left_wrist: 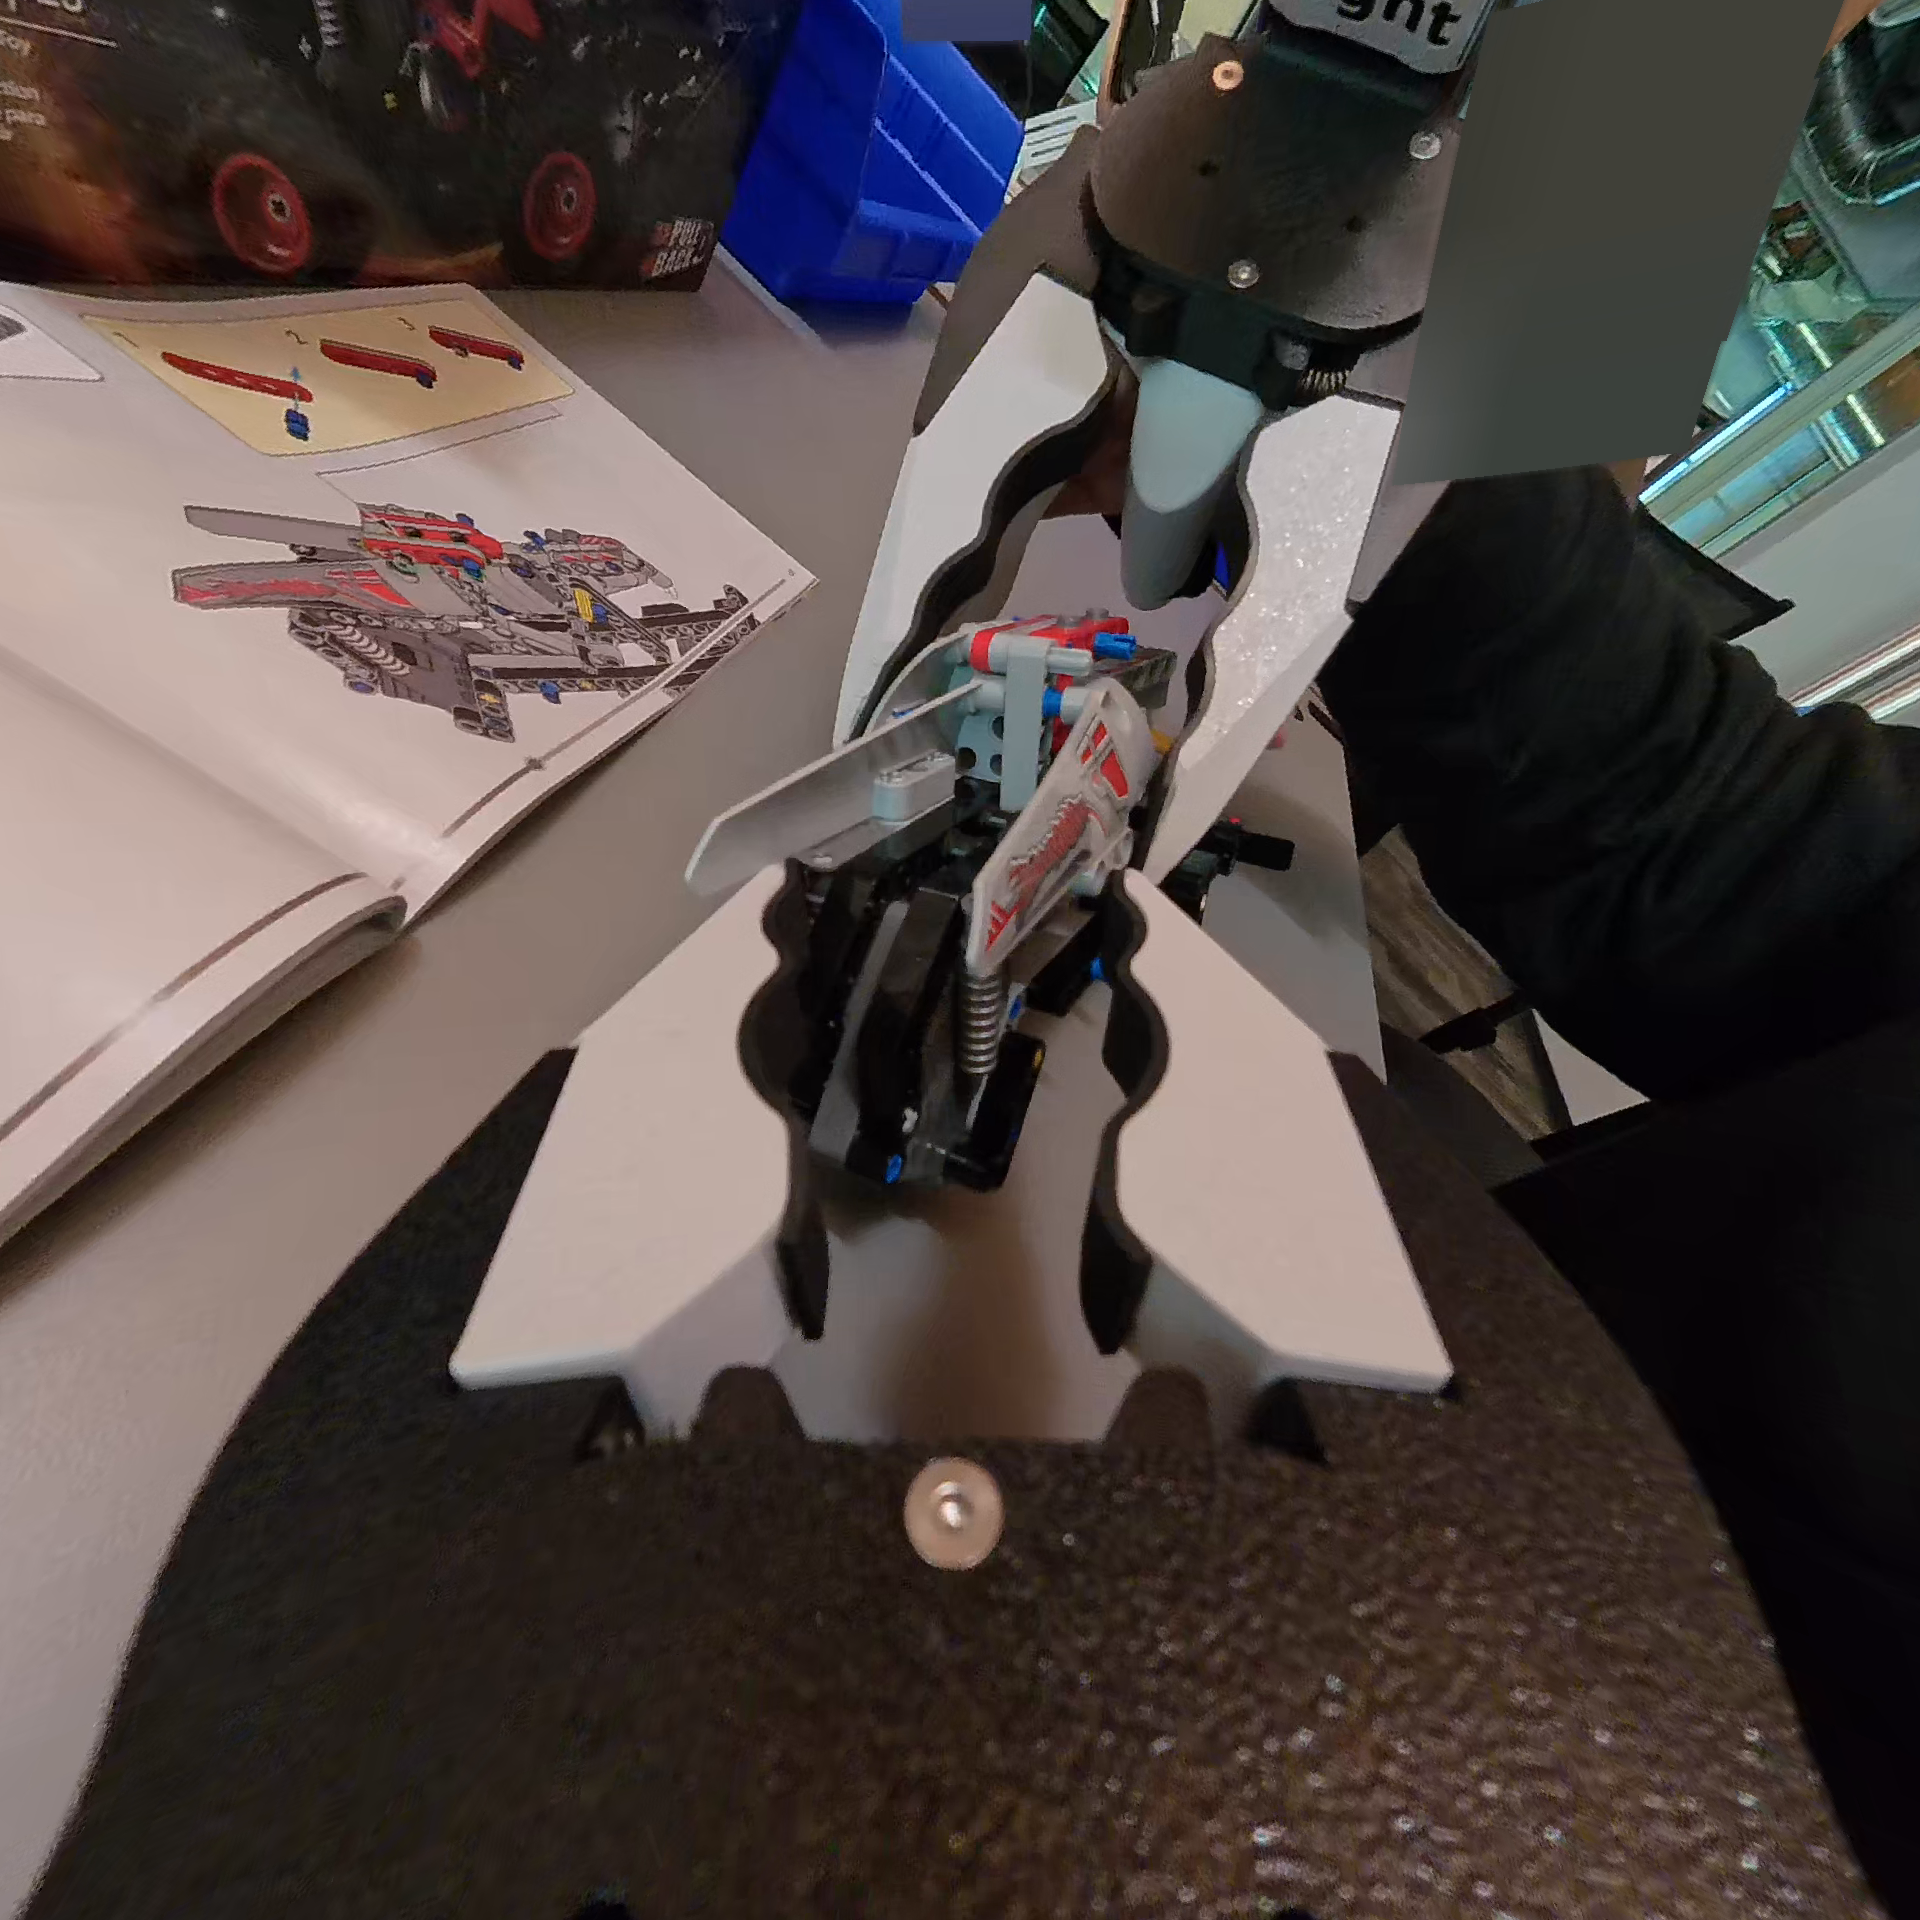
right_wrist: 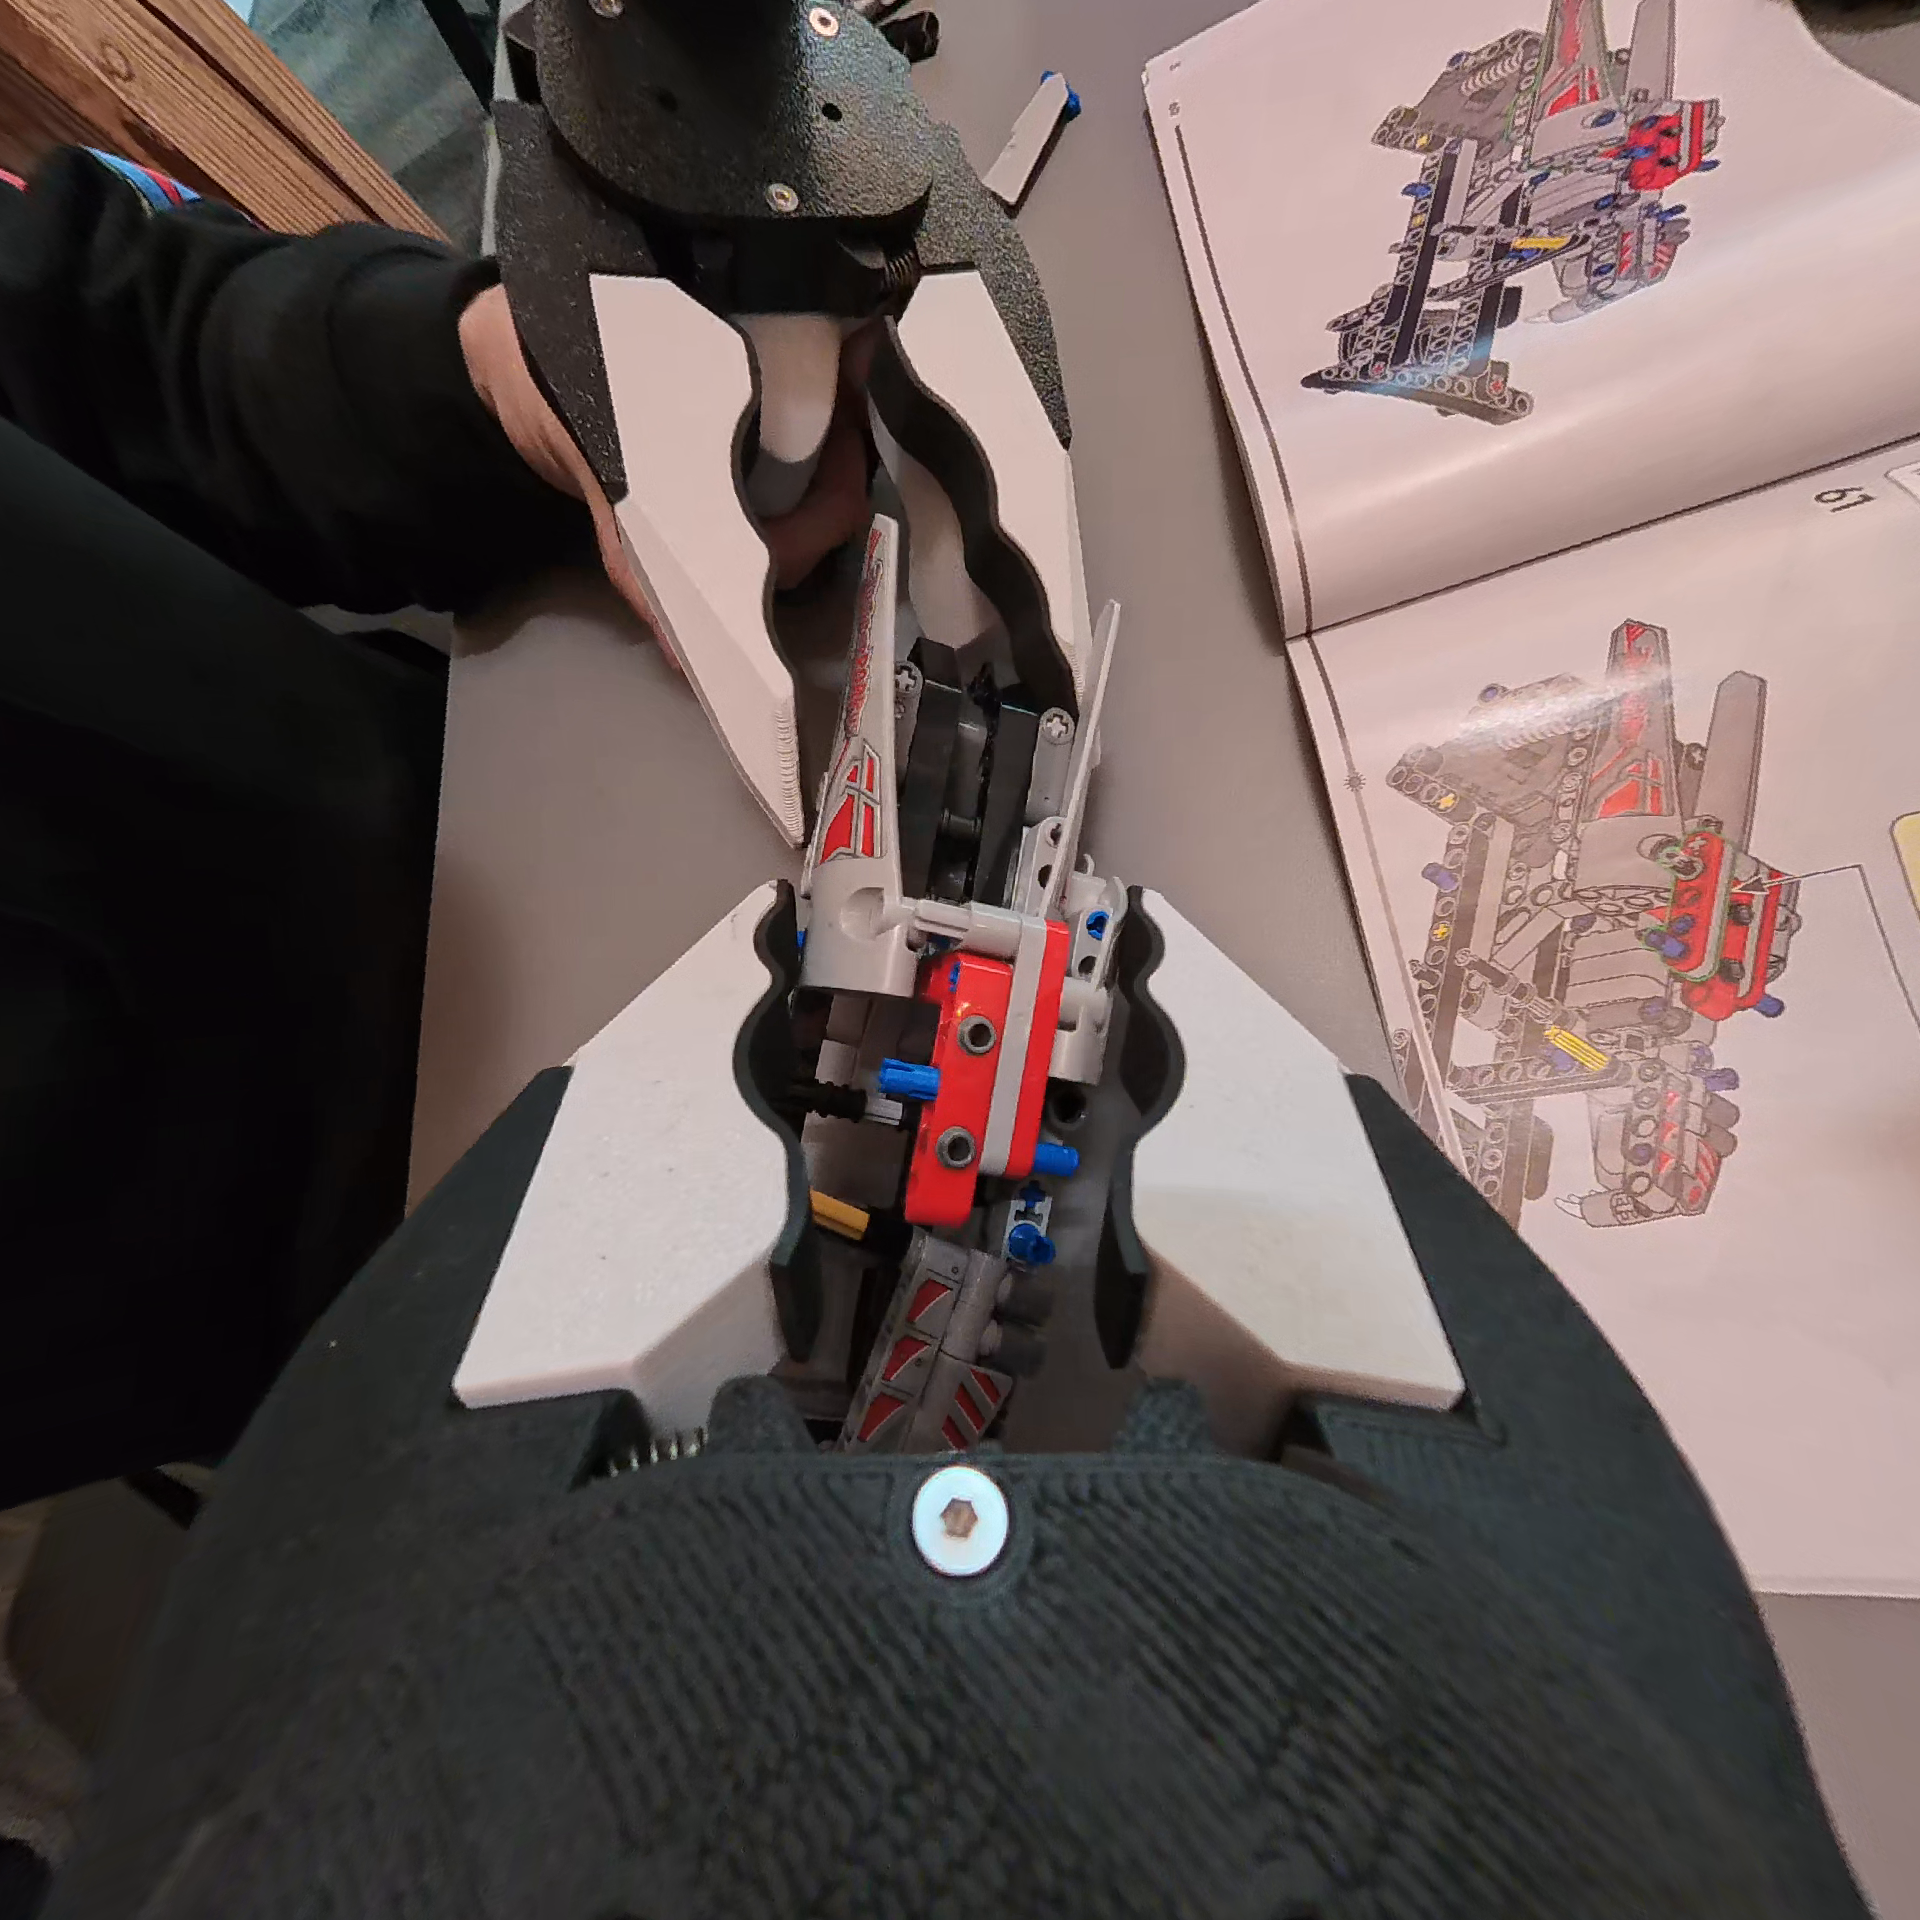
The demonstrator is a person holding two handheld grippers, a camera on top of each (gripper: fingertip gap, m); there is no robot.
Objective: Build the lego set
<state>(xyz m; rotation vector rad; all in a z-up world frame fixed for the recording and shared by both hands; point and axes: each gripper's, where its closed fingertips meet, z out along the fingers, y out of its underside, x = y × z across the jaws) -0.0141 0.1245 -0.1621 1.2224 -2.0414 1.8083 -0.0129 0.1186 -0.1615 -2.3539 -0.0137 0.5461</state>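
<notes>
A part-built lego model (left_wrist: 1055, 831) of black beams, grey panels with red stickers and a red block is held in the air between both grippers. My left gripper (left_wrist: 951, 914) is shut on its black end, where a metal spring shows. My right gripper (right_wrist: 956, 935) is shut on the end with the red block (right_wrist: 987, 1060) and blue pins. In the left wrist view the right gripper (left_wrist: 1018, 769) reaches in from above. In the right wrist view the left gripper (right_wrist: 940, 748) reaches in from above, and two long grey panels stick out toward it.
An open instruction booklet (left_wrist: 312, 644) lies on the grey table (left_wrist: 675, 416); it also shows in the right wrist view (right_wrist: 1558, 468). The set's box (left_wrist: 364, 135) and a blue bin (left_wrist: 883, 177) stand behind. A loose grey piece (right_wrist: 1029, 135) lies farther off. Black sleeves (right_wrist: 208, 416) flank the grippers. Left and right tips are no more than a few centimetres apart. My left gripper's tips are some 20 cm from the loose grey piece (right_wrist: 1029, 135).
</notes>
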